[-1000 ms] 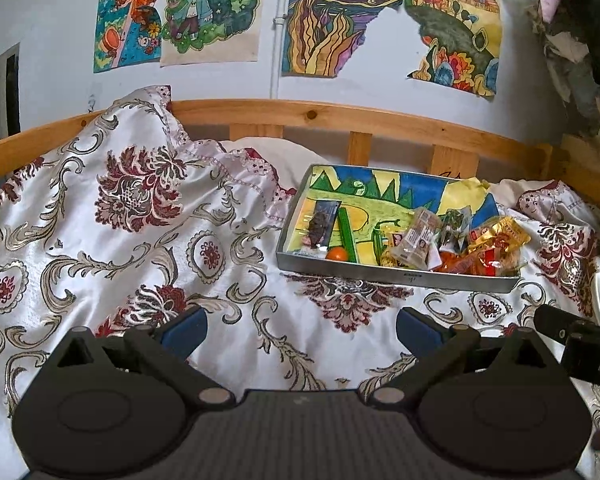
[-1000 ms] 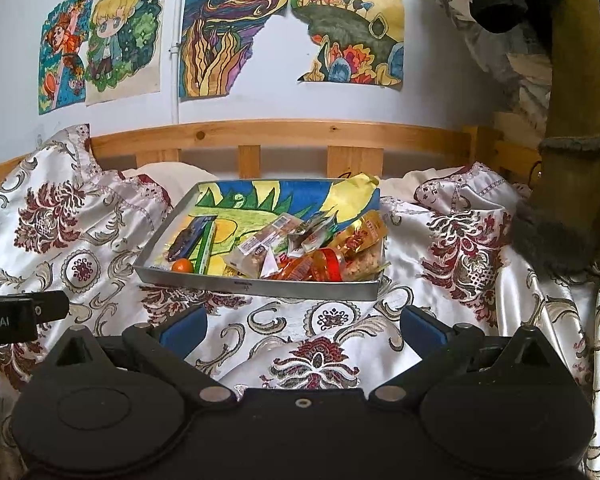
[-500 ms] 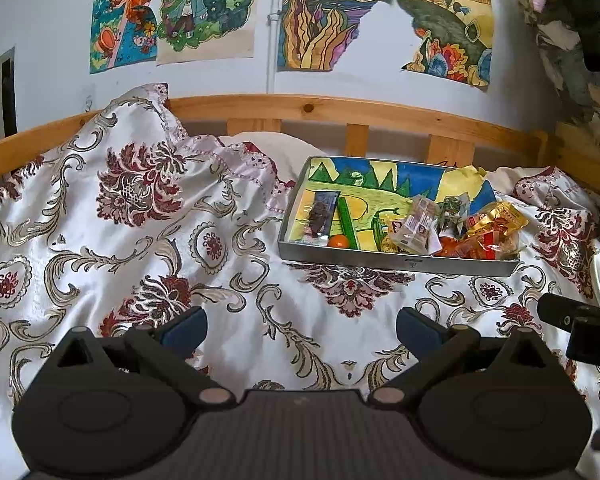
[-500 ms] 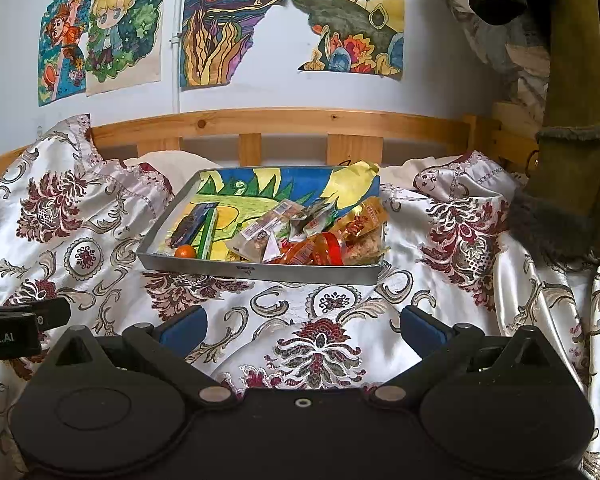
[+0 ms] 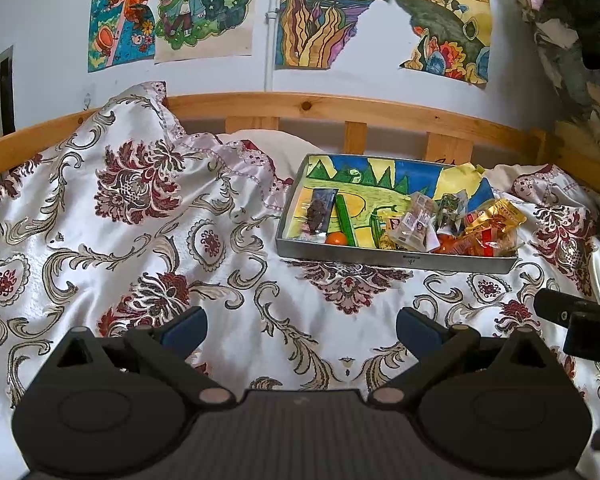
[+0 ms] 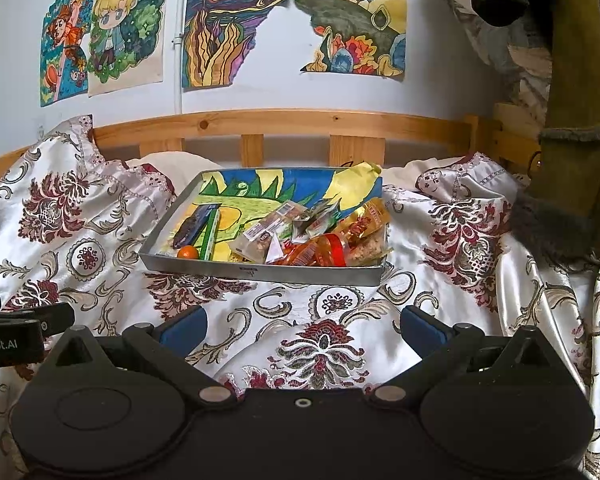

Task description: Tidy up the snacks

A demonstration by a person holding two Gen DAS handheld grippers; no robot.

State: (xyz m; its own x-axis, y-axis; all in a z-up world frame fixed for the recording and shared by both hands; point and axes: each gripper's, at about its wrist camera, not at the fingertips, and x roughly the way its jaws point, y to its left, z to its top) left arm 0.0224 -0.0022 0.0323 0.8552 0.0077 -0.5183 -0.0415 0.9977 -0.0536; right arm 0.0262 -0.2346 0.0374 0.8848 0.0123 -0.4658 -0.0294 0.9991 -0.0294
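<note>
On bedspread point(image 5: 148, 240), metal tray point(image 5: 396, 258) w/ snacks point(image 5: 456, 228), left gripper point(image 5: 300, 326) & right gripper point(image 6: 302, 322) both agape, empty

Left gripper point(image 5: 302, 326): matte black body, ribbed grey central plate, two round side housings, triangular cut-outs, silver pivot pins; blue pads point(image 5: 184, 326) are fitted on black fingers. Right gripper point(image 6: 302, 324): black body, smooth plate with one small central screw, identical housings, pins and blue pads point(image 6: 422, 326).
</note>
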